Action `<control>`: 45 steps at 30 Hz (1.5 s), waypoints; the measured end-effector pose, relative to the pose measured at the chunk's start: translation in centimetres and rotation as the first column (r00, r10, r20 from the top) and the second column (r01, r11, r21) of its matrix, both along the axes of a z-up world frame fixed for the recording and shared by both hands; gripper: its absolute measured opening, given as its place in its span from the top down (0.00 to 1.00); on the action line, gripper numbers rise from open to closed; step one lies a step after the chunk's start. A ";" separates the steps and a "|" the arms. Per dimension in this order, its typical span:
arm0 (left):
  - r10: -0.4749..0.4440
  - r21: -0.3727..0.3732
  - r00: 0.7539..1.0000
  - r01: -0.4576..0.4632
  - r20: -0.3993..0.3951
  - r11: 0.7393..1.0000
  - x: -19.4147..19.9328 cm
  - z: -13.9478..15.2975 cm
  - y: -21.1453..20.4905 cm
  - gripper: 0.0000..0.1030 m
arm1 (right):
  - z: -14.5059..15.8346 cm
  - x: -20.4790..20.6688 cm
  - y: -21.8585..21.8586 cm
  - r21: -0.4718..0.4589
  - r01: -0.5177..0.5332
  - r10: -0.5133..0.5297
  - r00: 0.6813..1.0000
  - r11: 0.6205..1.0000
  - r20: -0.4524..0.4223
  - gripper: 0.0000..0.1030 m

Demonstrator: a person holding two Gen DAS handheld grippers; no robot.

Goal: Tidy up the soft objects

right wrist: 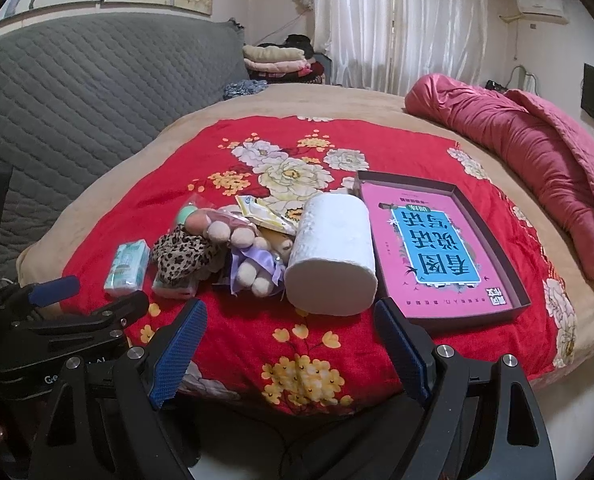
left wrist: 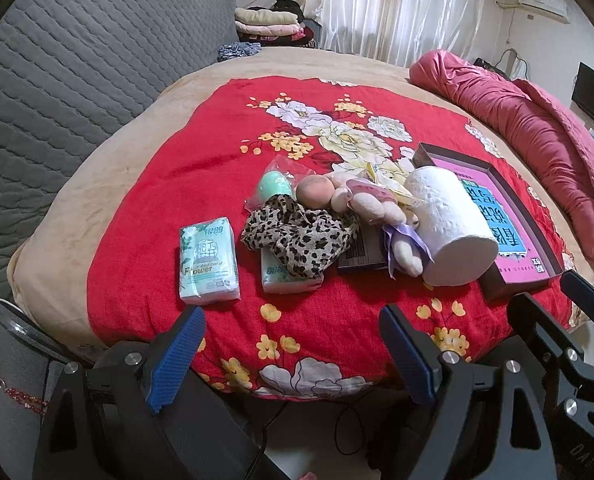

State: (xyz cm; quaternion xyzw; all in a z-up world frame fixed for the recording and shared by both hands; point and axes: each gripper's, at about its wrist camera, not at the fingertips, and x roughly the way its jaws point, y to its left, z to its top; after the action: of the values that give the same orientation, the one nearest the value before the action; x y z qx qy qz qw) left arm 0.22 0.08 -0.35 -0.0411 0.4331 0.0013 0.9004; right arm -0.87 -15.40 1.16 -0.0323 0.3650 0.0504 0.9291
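Both the left gripper [left wrist: 293, 354] and right gripper [right wrist: 291, 350] gape empty, the toilet roll [right wrist: 333, 256] at the right's 12 o'clock

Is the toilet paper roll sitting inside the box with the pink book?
No, the toilet paper roll lies on the red blanket beside the box, outside its left wall.

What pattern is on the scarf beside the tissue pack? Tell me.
Leopard print, dark spots on tan; the scarf shows best in the left wrist view.

Home bedroom, as I see it: bed [left wrist: 109, 184] with floral quilt [left wrist: 225, 152], curtains [right wrist: 397, 24], wall air conditioner [right wrist: 541, 8], folded clothes [left wrist: 269, 22].
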 end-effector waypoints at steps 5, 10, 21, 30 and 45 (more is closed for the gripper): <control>-0.001 0.001 1.000 0.001 -0.002 1.000 0.0 0.0 0.0 0.15 | 0.1 0.0 -0.1 0.000 0.000 0.000 1.000 1.000 0.000 0.16; -0.007 -0.002 1.000 0.006 -0.005 1.000 0.0 -0.2 -0.2 0.15 | 0.0 0.0 -0.1 0.001 0.000 0.000 1.000 1.000 -0.001 0.16; -0.007 -0.003 1.000 0.007 -0.013 1.000 0.1 -0.4 -0.1 0.15 | 0.0 0.0 -0.1 0.001 -0.002 0.002 1.000 1.000 -0.001 0.16; 0.000 -0.015 1.000 0.000 -0.021 1.000 0.2 -0.6 0.2 0.15 | -0.2 0.0 0.3 -0.003 -0.015 0.015 1.000 1.000 -0.001 0.16; 0.088 -0.075 0.995 -0.092 -0.056 0.993 1.9 -1.5 4.3 0.15 | -1.2 0.5 2.2 -0.032 -0.102 0.103 0.995 0.994 0.010 0.16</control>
State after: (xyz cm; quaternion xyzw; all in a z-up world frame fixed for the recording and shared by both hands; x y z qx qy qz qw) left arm 2.15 4.41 -1.87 -0.0952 0.4539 0.0263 0.8856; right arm -0.34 -13.22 -0.01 -0.0658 0.3582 0.0920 0.9268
